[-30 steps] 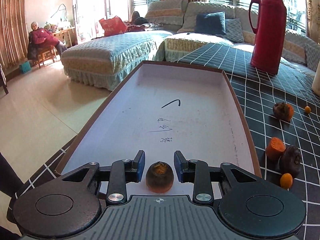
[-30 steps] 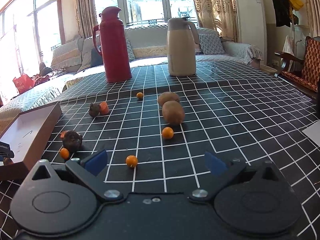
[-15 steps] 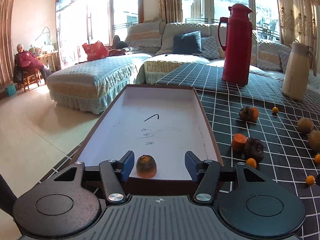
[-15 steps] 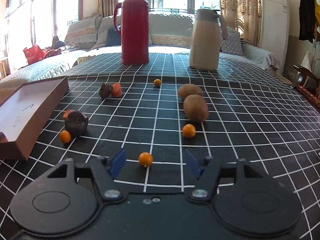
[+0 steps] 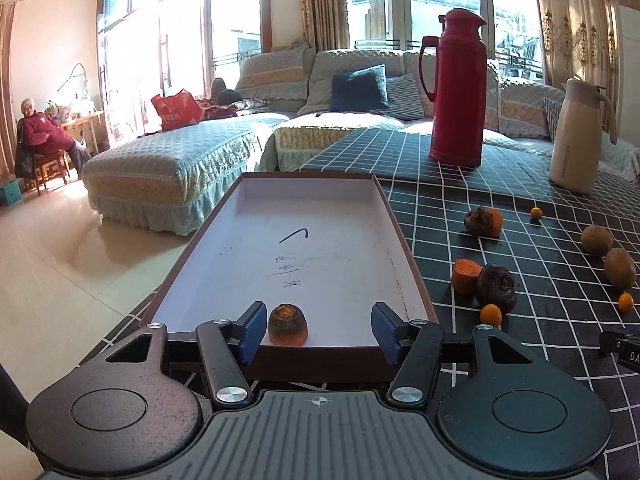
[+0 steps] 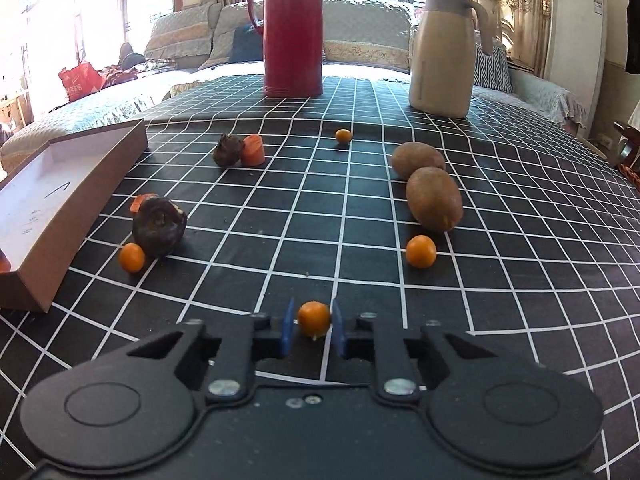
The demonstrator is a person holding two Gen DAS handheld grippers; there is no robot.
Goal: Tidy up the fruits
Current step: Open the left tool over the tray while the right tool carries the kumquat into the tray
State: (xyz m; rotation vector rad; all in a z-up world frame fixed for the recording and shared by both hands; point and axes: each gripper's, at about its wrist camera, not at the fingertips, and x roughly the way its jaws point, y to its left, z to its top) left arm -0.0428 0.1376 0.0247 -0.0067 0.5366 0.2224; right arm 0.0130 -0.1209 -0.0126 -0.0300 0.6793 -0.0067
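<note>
**Right gripper on a kumquat, box waits at the left edge**

Your right gripper (image 6: pixel 314 326) has its blue pads closed against a kumquat (image 6: pixel 314 319) near the front edge of the table (image 6: pixel 520 264); whether the fruit is already off the cloth, you cannot tell from this view. Your left gripper (image 5: pixel 318 330) stands spread wide at the near end of the box (image 5: pixel 404 256), holding nothing, with a brown fruit piece (image 5: pixel 288 325) sitting between its pads on the box floor, closer to the left pad.

The step in hand looks like the pick of this kumquat. Next, lift it straight and carry it left over the box wall, which calls for a light squeeze: the fruit is small, round and likely to roll or pop out.

Still loose on the table: two more kumquats (image 6: pixel 421 251) nearby, one far back, two kiwis (image 6: pixel 434 199) toward the right, and dark fruits with orange pieces (image 6: pixel 159 226) beside the box.
</note>
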